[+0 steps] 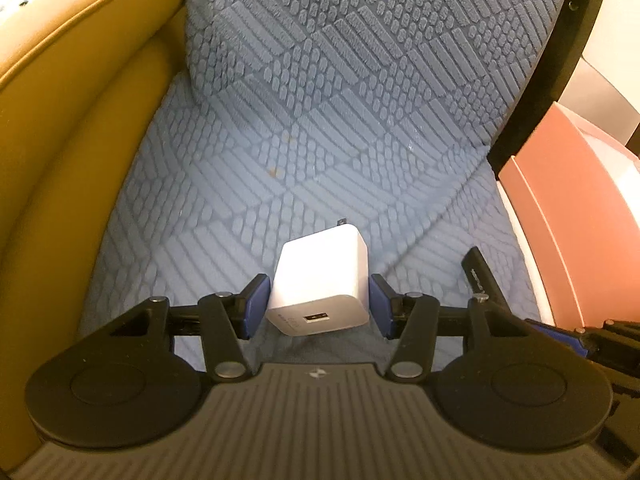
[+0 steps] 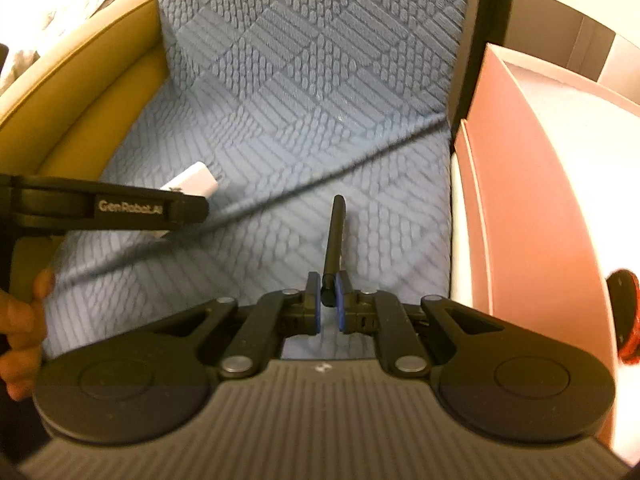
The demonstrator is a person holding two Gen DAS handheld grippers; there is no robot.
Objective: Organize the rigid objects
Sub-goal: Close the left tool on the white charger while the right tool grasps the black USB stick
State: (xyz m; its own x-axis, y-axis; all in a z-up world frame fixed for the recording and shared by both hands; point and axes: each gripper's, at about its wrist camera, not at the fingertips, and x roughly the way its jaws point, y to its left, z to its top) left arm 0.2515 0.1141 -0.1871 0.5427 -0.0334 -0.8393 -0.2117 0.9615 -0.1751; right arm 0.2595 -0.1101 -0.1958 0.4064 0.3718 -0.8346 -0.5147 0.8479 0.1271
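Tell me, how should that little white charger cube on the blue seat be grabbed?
Across its two flat side faces, coming from the USB-port end. The white charger cube lies on the blue seat cushion with its prongs pointing away, and the left gripper already straddles it that way; the blue pads meet parallel, smooth faces.

Charger (image 2: 192,179) — half behind left claw (image 2: 120,208)

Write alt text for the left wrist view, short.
The left gripper straddles a white USB charger cube on a blue textured seat cushion, its blue pads beside the cube's sides; whether they touch is unclear. A tan armrest curves at left, a pink box at right.
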